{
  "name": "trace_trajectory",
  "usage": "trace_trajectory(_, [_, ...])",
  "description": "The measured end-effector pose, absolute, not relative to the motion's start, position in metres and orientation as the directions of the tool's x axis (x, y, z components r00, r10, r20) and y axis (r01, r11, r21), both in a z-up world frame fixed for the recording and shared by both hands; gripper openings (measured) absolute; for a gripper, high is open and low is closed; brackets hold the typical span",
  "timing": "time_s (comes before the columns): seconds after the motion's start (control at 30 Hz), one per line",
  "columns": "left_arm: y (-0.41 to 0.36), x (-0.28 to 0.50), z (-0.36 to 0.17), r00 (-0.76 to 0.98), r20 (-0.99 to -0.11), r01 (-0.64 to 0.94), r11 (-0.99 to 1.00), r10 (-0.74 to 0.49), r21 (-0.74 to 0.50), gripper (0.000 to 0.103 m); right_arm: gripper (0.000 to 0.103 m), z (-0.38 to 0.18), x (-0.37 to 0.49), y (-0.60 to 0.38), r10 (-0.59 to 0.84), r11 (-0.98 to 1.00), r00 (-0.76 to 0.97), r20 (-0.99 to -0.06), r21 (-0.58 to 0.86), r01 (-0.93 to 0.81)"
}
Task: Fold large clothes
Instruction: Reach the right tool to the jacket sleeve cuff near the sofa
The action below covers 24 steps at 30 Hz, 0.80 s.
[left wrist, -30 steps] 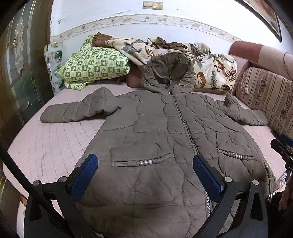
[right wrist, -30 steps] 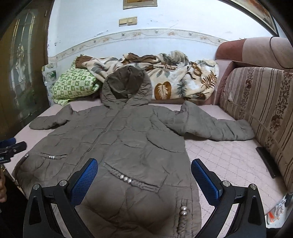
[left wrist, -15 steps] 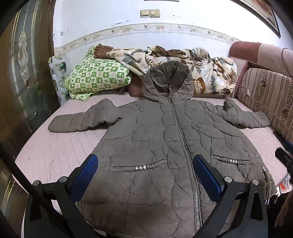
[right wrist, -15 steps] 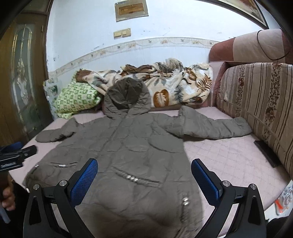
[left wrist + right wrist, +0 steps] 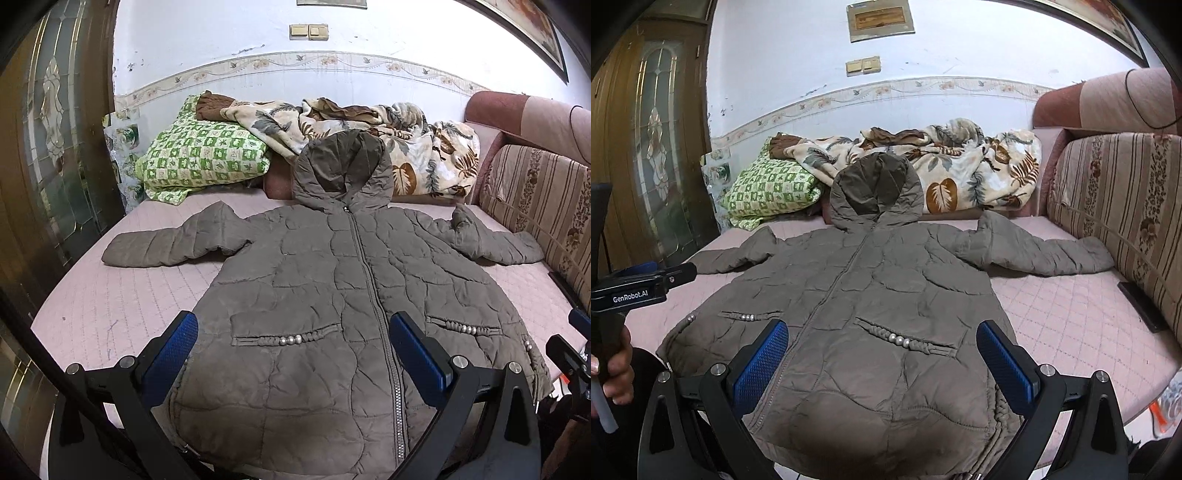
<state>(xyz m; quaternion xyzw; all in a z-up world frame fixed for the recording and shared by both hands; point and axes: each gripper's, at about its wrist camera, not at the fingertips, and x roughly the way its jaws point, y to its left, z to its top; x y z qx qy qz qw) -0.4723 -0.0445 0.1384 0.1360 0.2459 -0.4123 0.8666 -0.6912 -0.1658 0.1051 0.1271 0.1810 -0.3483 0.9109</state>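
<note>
So the left gripper (image 5: 293, 354) hangs above the hem of the coat (image 5: 332, 295) with its blue pads spread wide and nothing between them; the right gripper (image 5: 882, 354) is the same, jaws apart and empty, over the hem on the other side of the zip; neither touches the cloth as far as I can tell.

Outward from the tools, the coat lies face up and zipped on the pink mattress (image 5: 122, 302), hem toward the person at 6 o'clock and hood (image 5: 345, 170) at 12 o'clock, propped against the bedding; one sleeve (image 5: 173, 242) runs out flat toward 9 o'clock, the other sleeve (image 5: 1038, 251) toward 3 o'clock, its cuff near the striped cushion (image 5: 1115, 206).

By my judgement the folding itself is not begun; the coat is spread and smoothed, which is the preparation, but both sleeves are out, the sides are not turned in and the hood is not laid down; all the folds remain to do, and a sleeve looks like the natural first grasp.

As to containers, none shows in either view; the only pockets are the two bead-trimmed ones on the coat front, and what is in them cannot be seen; a green checked pillow (image 5: 199, 158) and a leaf-print blanket (image 5: 960, 166) are heaped at the head of the bed at 12 o'clock.
</note>
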Motion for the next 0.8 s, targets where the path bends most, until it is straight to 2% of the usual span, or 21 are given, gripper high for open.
trace_trajectory(0.43, [-0.083,-0.444,0.142,0.496,-0.558,0.802,0.598,-0.666,-0.002,0.103,0.103,0.122,-0.699,-0.213,-0.593,0.683,0.675,-0.439,0.168,0.711])
trace_trajectory(0.8, [-0.138,-0.425,0.141,0.473,-0.556,0.823,0.568,-0.684,0.002,0.103,0.103,0.108,-0.693,-0.254,-0.551,0.638,0.67,-0.498,0.267,0.723])
